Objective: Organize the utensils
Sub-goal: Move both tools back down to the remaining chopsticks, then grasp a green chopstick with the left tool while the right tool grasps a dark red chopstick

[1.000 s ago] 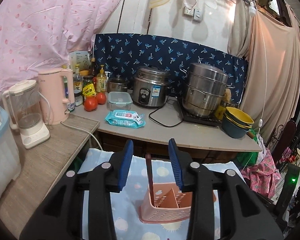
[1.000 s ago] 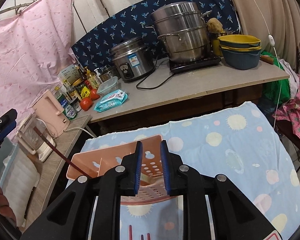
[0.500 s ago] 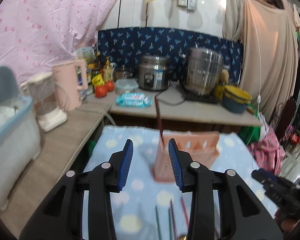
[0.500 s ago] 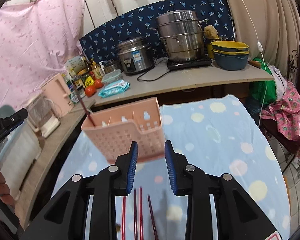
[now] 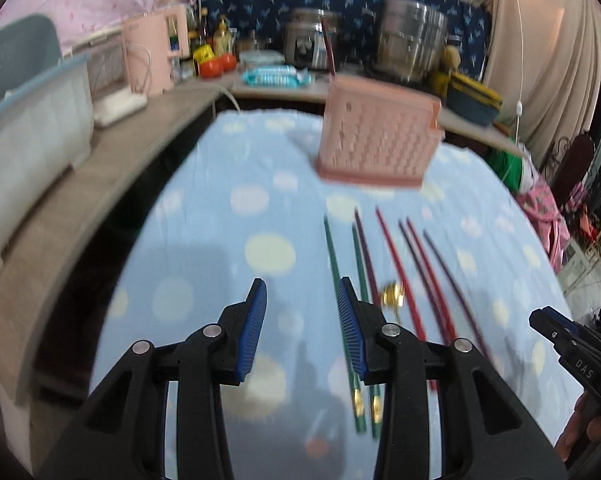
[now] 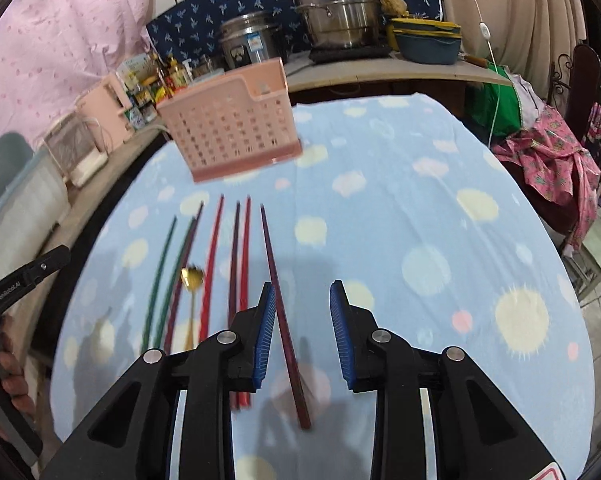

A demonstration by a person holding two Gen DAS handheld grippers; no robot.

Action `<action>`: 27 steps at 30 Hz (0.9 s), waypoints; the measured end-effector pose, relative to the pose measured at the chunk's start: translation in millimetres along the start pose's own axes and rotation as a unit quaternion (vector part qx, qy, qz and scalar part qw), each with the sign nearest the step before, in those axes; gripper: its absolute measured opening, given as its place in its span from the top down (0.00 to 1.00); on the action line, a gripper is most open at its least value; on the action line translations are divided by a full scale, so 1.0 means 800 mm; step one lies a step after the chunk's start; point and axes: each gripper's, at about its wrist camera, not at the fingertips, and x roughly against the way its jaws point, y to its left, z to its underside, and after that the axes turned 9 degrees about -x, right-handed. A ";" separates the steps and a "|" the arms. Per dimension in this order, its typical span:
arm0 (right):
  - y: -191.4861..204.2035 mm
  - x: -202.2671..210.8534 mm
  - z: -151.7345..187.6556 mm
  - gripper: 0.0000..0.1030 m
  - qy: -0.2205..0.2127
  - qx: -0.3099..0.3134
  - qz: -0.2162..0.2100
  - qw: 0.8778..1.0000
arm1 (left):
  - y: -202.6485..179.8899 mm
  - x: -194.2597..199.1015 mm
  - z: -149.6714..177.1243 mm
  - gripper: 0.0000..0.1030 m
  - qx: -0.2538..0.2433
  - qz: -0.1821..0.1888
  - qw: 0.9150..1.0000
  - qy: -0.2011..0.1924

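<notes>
A pink perforated utensil basket [image 5: 378,138] stands on the blue dotted tablecloth [image 5: 220,240], with one dark red chopstick [image 5: 327,50] upright in it; the basket also shows in the right wrist view [image 6: 232,124]. Several chopsticks lie side by side in front of it: green ones [image 5: 334,268] [image 6: 158,276], red ones [image 5: 400,276] [image 6: 212,264] and dark purple ones [image 6: 278,300]. A small gold spoon [image 5: 392,294] [image 6: 191,280] lies among them. My left gripper [image 5: 302,320] is open and empty above the cloth, left of the chopsticks. My right gripper [image 6: 302,328] is open and empty over a purple chopstick.
A wooden side shelf [image 5: 80,184] on the left holds a blue-rimmed plastic box [image 5: 28,128], a blender and a pink kettle [image 5: 152,56]. The back counter holds a rice cooker [image 6: 248,42], a steel steamer pot [image 6: 334,10], stacked bowls [image 6: 426,38] and bottles.
Both grippers have pulled back from the basket and lowered toward the near cloth. The right gripper, earlier closed on the basket, has let go and opened. The chopsticks on the cloth have come into view.
</notes>
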 end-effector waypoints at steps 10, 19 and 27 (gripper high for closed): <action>-0.010 -0.017 0.065 0.73 0.042 0.009 0.007 0.999 | -0.024 -0.009 0.069 0.66 -0.004 0.016 0.999 0.046; -0.001 -0.028 0.076 0.74 0.042 0.023 0.009 0.999 | -0.028 -0.022 0.086 0.66 0.003 0.036 0.997 0.062; 0.002 -0.036 0.078 0.85 0.046 0.031 0.012 0.998 | -0.042 -0.030 0.090 0.66 -0.007 0.048 0.996 0.072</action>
